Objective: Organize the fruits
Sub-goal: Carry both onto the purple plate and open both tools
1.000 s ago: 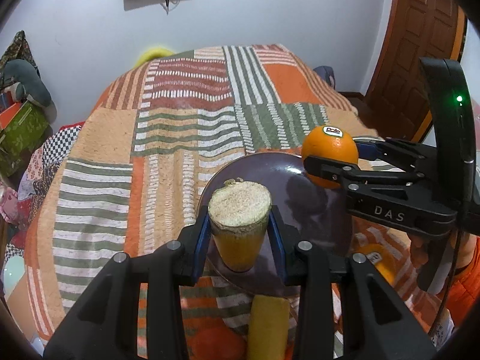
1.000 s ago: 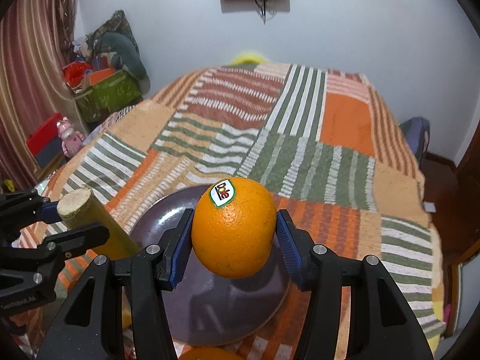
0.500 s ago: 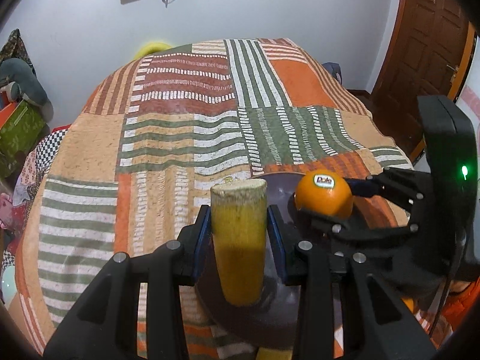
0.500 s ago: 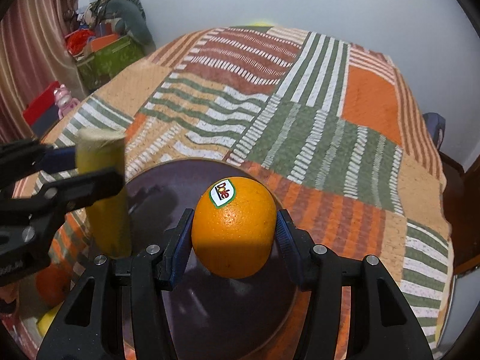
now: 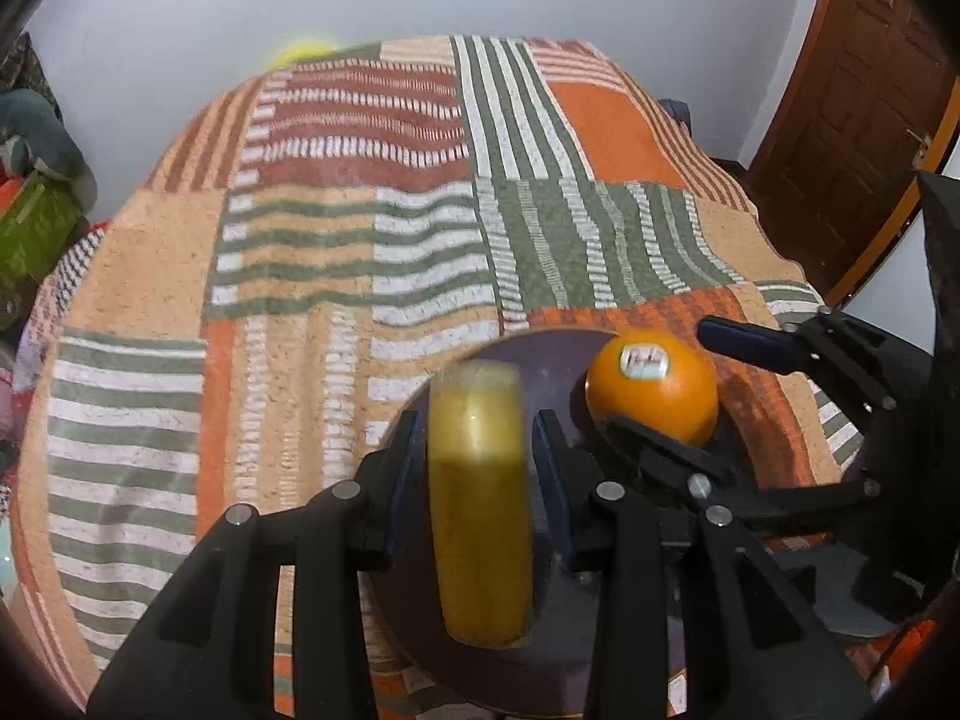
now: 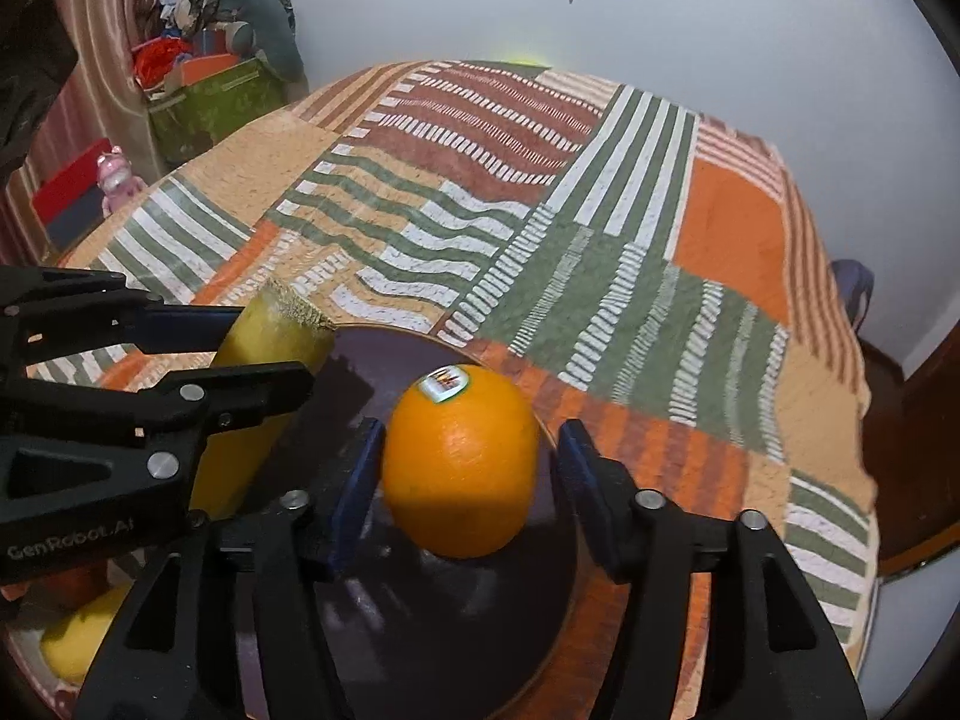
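Orange (image 6: 461, 468) on dark plate (image 6: 480, 648), right gripper (image 6: 465, 480) jaws opening around it; left gripper (image 5: 480, 474) pinching yellow stalk (image 5: 480, 534)

One orange (image 6: 459, 459), one yellow cut fruit (image 5: 480, 510), one plate (image 6: 420, 630).

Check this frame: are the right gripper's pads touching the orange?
Apart. The right wrist view shows the right gripper opening, gaps beside the orange on both sides.

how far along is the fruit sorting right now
Done: the stickered orange sits on the dark round plate, right gripper opening around it. In hand: left gripper clamps a yellow cut-ended fruit piece above the plate. Left: loose yellow and orange fruit beside it.
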Action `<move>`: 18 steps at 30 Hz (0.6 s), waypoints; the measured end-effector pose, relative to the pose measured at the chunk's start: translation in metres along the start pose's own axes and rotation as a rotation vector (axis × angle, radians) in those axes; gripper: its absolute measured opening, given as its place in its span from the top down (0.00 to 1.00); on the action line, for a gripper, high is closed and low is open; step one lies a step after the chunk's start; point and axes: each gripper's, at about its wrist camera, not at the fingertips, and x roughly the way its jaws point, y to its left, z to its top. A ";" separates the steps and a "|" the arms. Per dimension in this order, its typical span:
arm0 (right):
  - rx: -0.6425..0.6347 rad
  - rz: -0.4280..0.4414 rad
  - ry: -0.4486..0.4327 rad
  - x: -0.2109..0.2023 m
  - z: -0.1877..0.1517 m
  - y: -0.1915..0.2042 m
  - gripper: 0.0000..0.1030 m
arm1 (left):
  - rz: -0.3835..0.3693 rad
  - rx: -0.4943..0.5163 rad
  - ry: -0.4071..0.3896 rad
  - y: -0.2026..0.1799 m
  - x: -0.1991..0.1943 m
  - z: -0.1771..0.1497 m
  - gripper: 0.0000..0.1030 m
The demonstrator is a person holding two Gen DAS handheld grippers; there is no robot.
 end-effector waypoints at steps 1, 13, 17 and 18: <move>0.002 0.000 -0.009 -0.004 0.000 0.000 0.33 | 0.009 0.008 -0.010 -0.002 -0.003 0.000 0.64; 0.050 -0.024 -0.122 -0.075 -0.006 0.004 0.29 | 0.031 0.024 -0.156 -0.011 -0.084 -0.016 0.39; 0.067 -0.028 -0.160 -0.102 -0.015 0.009 0.25 | 0.033 0.024 -0.219 -0.012 -0.125 -0.030 0.23; 0.071 -0.029 -0.169 -0.108 -0.017 0.010 0.25 | 0.036 0.024 -0.238 -0.012 -0.135 -0.034 0.22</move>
